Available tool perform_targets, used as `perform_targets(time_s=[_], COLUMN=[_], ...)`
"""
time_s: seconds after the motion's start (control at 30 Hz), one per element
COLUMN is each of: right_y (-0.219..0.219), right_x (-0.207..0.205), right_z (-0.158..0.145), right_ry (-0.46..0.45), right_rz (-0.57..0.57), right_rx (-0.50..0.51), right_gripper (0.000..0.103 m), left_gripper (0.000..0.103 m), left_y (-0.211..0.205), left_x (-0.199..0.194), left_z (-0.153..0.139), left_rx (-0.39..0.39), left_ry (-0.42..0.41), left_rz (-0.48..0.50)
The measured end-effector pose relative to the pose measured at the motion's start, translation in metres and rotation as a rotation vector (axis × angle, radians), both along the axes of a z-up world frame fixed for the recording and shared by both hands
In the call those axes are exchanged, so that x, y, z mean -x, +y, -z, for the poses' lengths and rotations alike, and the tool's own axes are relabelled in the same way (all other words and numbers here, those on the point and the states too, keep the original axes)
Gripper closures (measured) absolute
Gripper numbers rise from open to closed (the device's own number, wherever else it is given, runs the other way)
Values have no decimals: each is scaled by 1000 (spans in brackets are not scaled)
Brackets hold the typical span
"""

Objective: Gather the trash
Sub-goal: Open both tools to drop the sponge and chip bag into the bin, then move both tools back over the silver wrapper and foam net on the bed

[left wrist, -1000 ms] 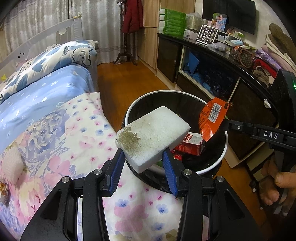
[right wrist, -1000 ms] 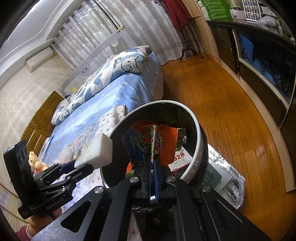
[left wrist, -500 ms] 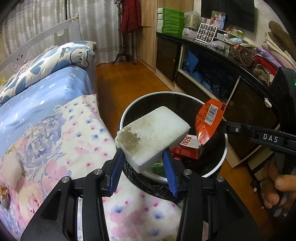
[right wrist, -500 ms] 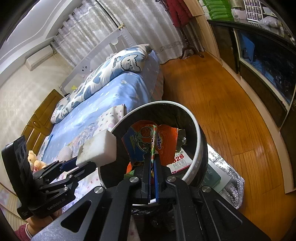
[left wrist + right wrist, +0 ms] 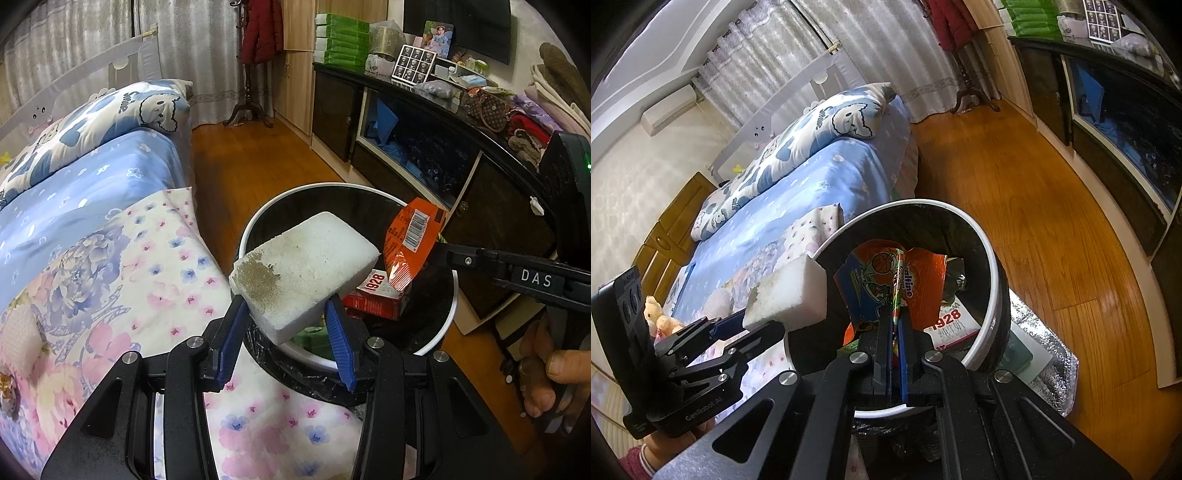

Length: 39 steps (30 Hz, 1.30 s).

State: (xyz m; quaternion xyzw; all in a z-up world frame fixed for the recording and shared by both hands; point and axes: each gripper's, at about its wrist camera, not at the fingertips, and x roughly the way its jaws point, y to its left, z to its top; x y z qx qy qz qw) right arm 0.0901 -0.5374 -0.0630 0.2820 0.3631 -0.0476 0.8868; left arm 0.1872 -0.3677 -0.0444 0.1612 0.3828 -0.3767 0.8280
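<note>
My left gripper is shut on a dirty white sponge block and holds it over the near rim of a black trash bin with a white rim. My right gripper is shut on an orange snack wrapper and holds it above the bin's opening. The wrapper also shows in the left wrist view, to the right of the sponge. Inside the bin lies a red and white "1928" carton with other trash. The sponge shows in the right wrist view left of the wrapper.
A bed with a floral sheet and blue quilt lies left of the bin. A dark cabinet with clutter on top stands to the right. Wooden floor runs between them. A silver foil mat lies under the bin.
Both grippers have edged slightly further over the bin, with sponge and wrapper still held. Nothing has been let go.
</note>
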Motion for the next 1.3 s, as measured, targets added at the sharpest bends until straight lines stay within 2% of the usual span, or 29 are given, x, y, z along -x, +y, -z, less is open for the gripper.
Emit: perform_targets(time_s=[0.13,0.2,0.23,0.27,0.3,0.4,0.53,0.63,0.67,0.7,0.77,1.3], right_y=[-3,-5,-7,-8,-9,-6,0,10,15,20,34,150], right_x=[-3,-2,-2,-1,1,3,4,5,5,4,0,-45], right_z=[1,2,2,2,2,-1,-7,-13,-15,-17,-18,-5], right_ry=[9,9,13,12,8,0,-14,-34,-45,-51,-53,-21], right_rz=[2,8,16,22,28,32,34,31,26,22,3,-204], right_rx=[-5,-20,-27,-32,-38,-36,-33,-25,-25,-22,-17,-40], right_gripper=[95,92,90,83,77,63,58,40,30,26,23,22], left_gripper=[54,49,43,36,33,32,29,27,27,27,27,26], left_y=[-1,0,2,2,4,11,33,59,67,75,92,258], left_x=[0,1,2,3,4,6,11,14,13,13,13,-8], left_z=[0,-1,-2,-3,-4,-5,-6,-1,1,3,7,29], left_rx=[8,16,20,23,27,35,56,73,74,72,65,88], left_ry=[15,17,16,13,8,6,10,27,31,32,33,66], left_rz=[2,2,1,-1,-6,-18,-43,-82,-94,-107,-139,-436])
